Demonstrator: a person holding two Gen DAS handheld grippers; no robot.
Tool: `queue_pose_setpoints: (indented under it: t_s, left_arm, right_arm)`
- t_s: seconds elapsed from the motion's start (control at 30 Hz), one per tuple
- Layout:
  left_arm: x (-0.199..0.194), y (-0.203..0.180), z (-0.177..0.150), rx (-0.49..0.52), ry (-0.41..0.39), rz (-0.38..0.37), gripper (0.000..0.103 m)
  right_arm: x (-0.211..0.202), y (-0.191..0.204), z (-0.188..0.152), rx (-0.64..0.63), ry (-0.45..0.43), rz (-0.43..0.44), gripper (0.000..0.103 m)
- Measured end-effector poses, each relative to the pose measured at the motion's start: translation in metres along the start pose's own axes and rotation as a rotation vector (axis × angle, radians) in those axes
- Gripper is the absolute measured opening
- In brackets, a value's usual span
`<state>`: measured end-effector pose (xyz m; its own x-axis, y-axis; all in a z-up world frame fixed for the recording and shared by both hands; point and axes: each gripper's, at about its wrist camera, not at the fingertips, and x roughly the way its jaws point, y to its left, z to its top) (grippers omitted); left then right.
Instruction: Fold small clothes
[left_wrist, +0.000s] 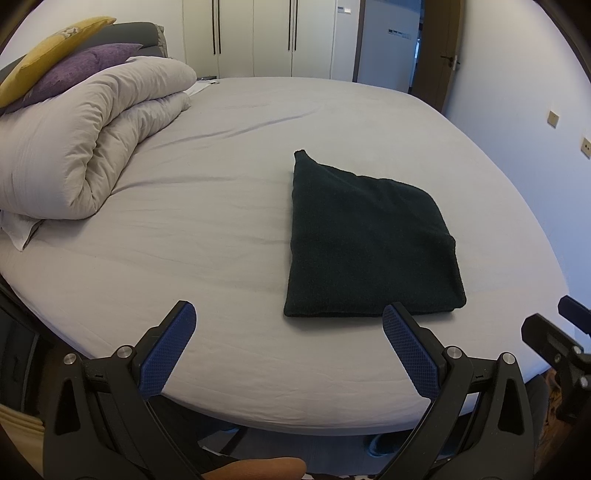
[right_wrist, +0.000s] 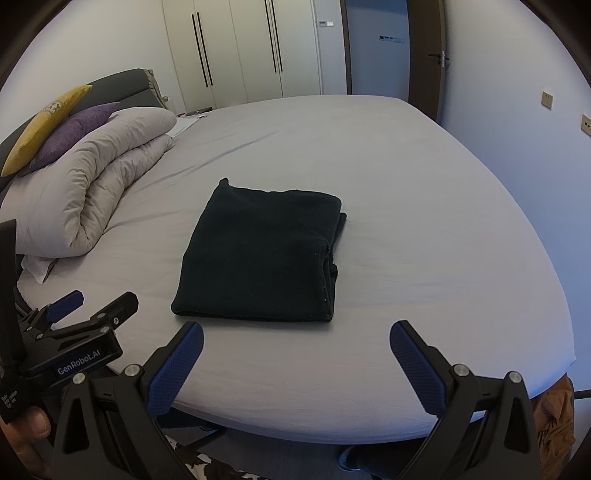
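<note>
A dark green, almost black garment (left_wrist: 369, 243) lies folded into a compact rectangle on the grey bed sheet (left_wrist: 221, 229); the right wrist view shows the same garment (right_wrist: 258, 254) with its layered edges on the right side. My left gripper (left_wrist: 288, 325) hovers open near the bed's front edge, its right fingertip just in front of the garment's near edge. My right gripper (right_wrist: 295, 338) is open too, a short way in front of the garment, holding nothing. The left gripper (right_wrist: 92, 306) also appears at the left of the right wrist view.
A rolled grey duvet (left_wrist: 85, 147) with a purple cushion (left_wrist: 81, 74) and a yellow cushion (left_wrist: 48, 55) lies at the left by the headboard. White wardrobe doors (right_wrist: 240, 48) and a doorway (right_wrist: 380, 48) stand beyond the bed. A wall (left_wrist: 535, 92) runs along the right.
</note>
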<state>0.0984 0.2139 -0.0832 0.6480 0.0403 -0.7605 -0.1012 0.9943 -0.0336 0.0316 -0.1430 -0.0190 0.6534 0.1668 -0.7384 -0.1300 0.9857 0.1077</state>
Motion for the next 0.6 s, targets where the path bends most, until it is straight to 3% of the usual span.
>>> queue_pose_setpoints:
  t_s: [0.6]
  left_arm:
    - [0.010,-0.005,0.000,-0.003,0.019,0.019,0.103]
  right_arm:
    - [0.007,-0.006,0.000,0.010,0.010,0.020,0.103]
